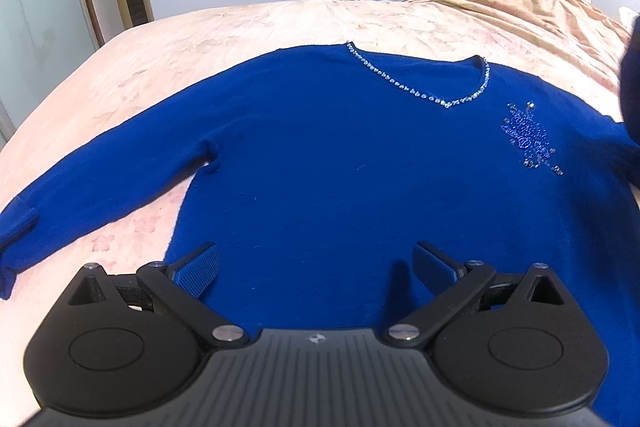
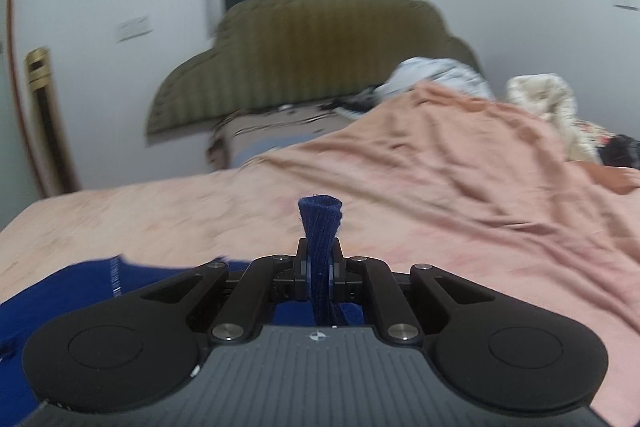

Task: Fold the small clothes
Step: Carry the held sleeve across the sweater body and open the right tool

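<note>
Pink bed cover [image 1: 280, 23] carries everything, and on it the blue sweater [image 1: 340, 167] lies flat with its front up, one sleeve [image 1: 100, 187] stretched out to the side. The left gripper [image 1: 316, 269] hovers over the hem with its fingers spread wide and holds nothing. The right gripper [image 2: 320, 277] is pressed together on a ribbed cuff [image 2: 320, 215], which stands up between the jaws. I think the knit is soft and can slip out if the pull is quick. A hard pull can also drag the whole body and wrinkle it. The small stones at the neckline [image 1: 420, 95] may catch on the fabric when it folds over.
</note>
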`<state>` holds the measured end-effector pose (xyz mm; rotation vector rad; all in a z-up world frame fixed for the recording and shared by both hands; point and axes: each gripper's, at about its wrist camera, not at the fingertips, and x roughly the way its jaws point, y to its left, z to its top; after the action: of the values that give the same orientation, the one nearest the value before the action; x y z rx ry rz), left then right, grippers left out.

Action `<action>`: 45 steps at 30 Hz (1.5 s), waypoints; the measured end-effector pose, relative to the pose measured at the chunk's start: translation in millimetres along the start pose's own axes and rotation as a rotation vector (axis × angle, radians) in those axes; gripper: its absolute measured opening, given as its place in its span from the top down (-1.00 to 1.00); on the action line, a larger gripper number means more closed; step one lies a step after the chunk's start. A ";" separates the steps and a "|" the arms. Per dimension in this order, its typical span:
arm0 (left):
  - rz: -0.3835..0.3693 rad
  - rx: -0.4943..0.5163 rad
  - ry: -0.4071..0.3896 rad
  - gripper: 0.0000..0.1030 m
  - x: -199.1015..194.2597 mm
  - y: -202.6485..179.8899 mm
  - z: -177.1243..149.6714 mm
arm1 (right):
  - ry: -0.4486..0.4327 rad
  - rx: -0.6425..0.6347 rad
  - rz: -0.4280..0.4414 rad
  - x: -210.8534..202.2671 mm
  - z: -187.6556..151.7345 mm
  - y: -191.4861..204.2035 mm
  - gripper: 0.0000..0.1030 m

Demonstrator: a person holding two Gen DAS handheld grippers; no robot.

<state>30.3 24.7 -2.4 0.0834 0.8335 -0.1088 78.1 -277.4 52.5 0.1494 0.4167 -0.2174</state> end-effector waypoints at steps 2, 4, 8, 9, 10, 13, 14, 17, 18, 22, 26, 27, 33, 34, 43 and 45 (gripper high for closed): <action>0.009 0.000 0.004 -1.00 0.5 2.4 -1.2 | 0.014 -0.015 0.024 3.3 -2.6 19.1 0.77; 0.004 -0.006 0.007 -1.00 0.9 5.4 -1.9 | 0.031 -0.022 0.052 8.2 -3.8 36.4 0.77; 0.026 -0.015 0.009 -1.00 1.9 11.3 -2.9 | 0.055 -0.035 0.094 13.0 -9.4 68.0 0.77; 0.030 -0.016 0.009 -1.00 2.0 12.8 -3.2 | 0.062 -0.037 0.105 14.8 -10.0 75.2 0.77; 0.031 -0.019 0.009 -1.00 2.4 14.2 -3.6 | 0.067 -0.039 0.114 16.2 -10.5 82.3 0.77; 0.030 -0.025 0.015 -1.00 3.8 18.0 -4.2 | 0.077 -0.049 0.134 24.1 -10.0 98.0 0.77; 0.030 -0.026 0.016 -1.00 3.9 19.3 -4.5 | 0.081 -0.053 0.140 27.6 -9.2 103.4 0.77; 0.031 -0.030 0.012 -1.00 2.4 24.3 -6.3 | 0.087 -0.069 0.154 33.8 -8.7 123.6 0.77; 0.028 -0.034 0.011 -1.00 1.6 25.9 -6.9 | 0.087 -0.079 0.155 34.9 -9.0 130.0 0.76; 0.001 -0.039 0.007 -1.00 -3.8 32.0 -10.3 | 0.093 -0.089 0.156 46.1 -8.5 148.5 0.76; 0.003 -0.025 -0.019 -1.00 -11.3 33.8 -12.6 | 0.108 -0.089 0.176 58.6 -12.0 168.6 0.76; 0.009 -0.022 -0.022 -1.00 -12.3 33.9 -12.8 | 0.112 -0.091 0.184 61.1 -13.3 175.1 0.76; 0.049 -0.043 -0.017 -1.00 -9.7 44.8 -14.6 | 0.136 -0.123 0.224 74.4 -22.4 218.2 0.75; 0.049 -0.048 -0.014 -1.00 -9.2 47.3 -14.8 | 0.141 -0.126 0.232 76.6 -23.6 225.3 0.74; 0.084 -0.094 -0.003 -1.00 -8.0 64.5 -18.5 | 0.177 -0.168 0.299 95.2 -34.3 277.6 0.74; 0.088 -0.096 0.001 -1.00 -7.0 64.6 -18.0 | 0.188 -0.177 0.305 98.9 -38.2 284.0 0.74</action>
<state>20.7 91.3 -7.2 0.0296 0.8336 0.0147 219.6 -13.5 4.9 0.0578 0.5905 0.1348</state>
